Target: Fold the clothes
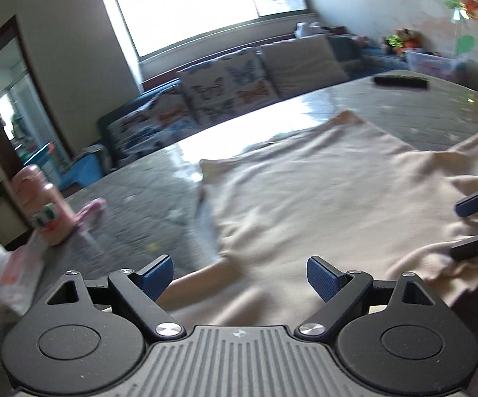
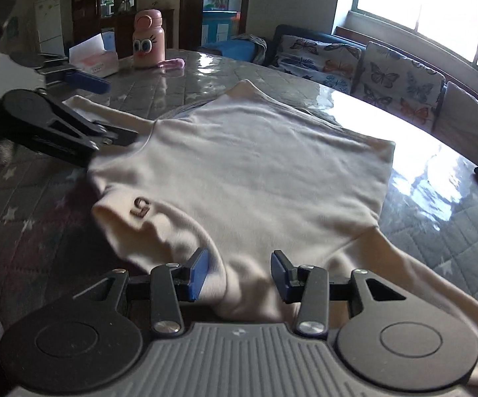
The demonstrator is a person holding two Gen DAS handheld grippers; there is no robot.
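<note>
A cream long-sleeved top (image 1: 321, 192) lies spread on the table; it also shows in the right wrist view (image 2: 255, 172), with a small dark "5" mark (image 2: 140, 206) near its folded collar end. My left gripper (image 1: 240, 276) is open, just above the top's near edge and a sleeve. My right gripper (image 2: 239, 273) is open, its jaws on either side of a fold of the cloth at the collar end. The right gripper shows in the left wrist view (image 1: 477, 225) at the far right. The left gripper shows in the right wrist view (image 2: 106, 112) at the left.
The table (image 2: 40, 231) has a grey quilted cover with stars. A pink bottle with a cartoon face (image 2: 148, 41) and a tissue pack (image 2: 93, 59) stand at one end. A black remote (image 1: 401, 82) lies at the far edge. A sofa with butterfly cushions (image 2: 387, 76) stands beyond.
</note>
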